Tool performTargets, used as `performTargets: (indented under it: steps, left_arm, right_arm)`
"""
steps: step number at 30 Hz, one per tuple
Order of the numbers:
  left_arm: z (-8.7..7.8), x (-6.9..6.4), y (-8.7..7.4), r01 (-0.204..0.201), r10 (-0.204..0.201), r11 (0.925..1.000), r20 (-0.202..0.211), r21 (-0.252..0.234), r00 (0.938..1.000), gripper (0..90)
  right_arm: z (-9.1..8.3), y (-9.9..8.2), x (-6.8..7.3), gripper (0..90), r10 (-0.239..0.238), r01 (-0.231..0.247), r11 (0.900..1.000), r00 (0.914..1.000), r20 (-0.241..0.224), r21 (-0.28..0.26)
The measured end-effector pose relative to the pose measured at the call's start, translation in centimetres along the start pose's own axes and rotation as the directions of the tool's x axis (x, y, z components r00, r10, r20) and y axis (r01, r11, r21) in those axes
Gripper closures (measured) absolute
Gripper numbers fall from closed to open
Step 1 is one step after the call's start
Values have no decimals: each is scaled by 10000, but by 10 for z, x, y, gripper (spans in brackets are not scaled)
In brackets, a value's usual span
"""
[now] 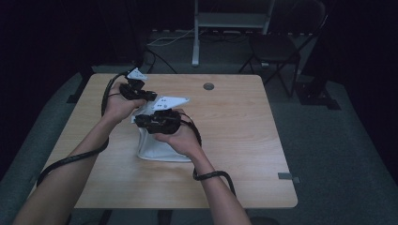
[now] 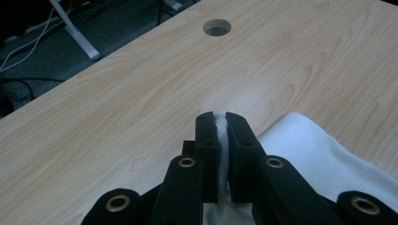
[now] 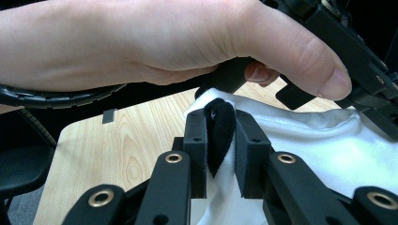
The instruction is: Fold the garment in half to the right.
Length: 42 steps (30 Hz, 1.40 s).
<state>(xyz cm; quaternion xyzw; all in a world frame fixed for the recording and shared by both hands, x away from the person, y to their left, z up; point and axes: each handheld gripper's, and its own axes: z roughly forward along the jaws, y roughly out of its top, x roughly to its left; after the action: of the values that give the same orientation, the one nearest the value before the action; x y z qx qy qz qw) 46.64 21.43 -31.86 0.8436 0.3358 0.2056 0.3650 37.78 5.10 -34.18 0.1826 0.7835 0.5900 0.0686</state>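
The high view looks forward and down from above the person's side, taking in the whole bench [image 1: 234,154] and the floor beyond. The left gripper view rides low and close, facing across the bench toward its round hole [image 2: 217,27], which the high view shares. The right gripper view sits very near the white cloth [image 3: 328,150], facing the person's left hand [image 3: 178,42].

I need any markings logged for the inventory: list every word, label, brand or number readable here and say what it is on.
None can be read.
White cloth: no print shows.
Wooden table: bare wood grain, no lettering.
Each hand-held gripper's grey plate: only small dots, no text.
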Motion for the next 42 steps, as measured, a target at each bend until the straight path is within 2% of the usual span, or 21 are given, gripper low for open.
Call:
performTargets:
  steps: [3,42]
  left_arm:
    - [1,-1,0,-70,70,10000,124,-49,9999,846]
    - [25,-20,0,-118,118,9999,371,-13,9992,844]
  right_arm:
    - [-1,-1,0,772,6,-6,10000,10000,7,7]
    - [-21,-22,-9,767,288,-294,9994,9990,341,193]
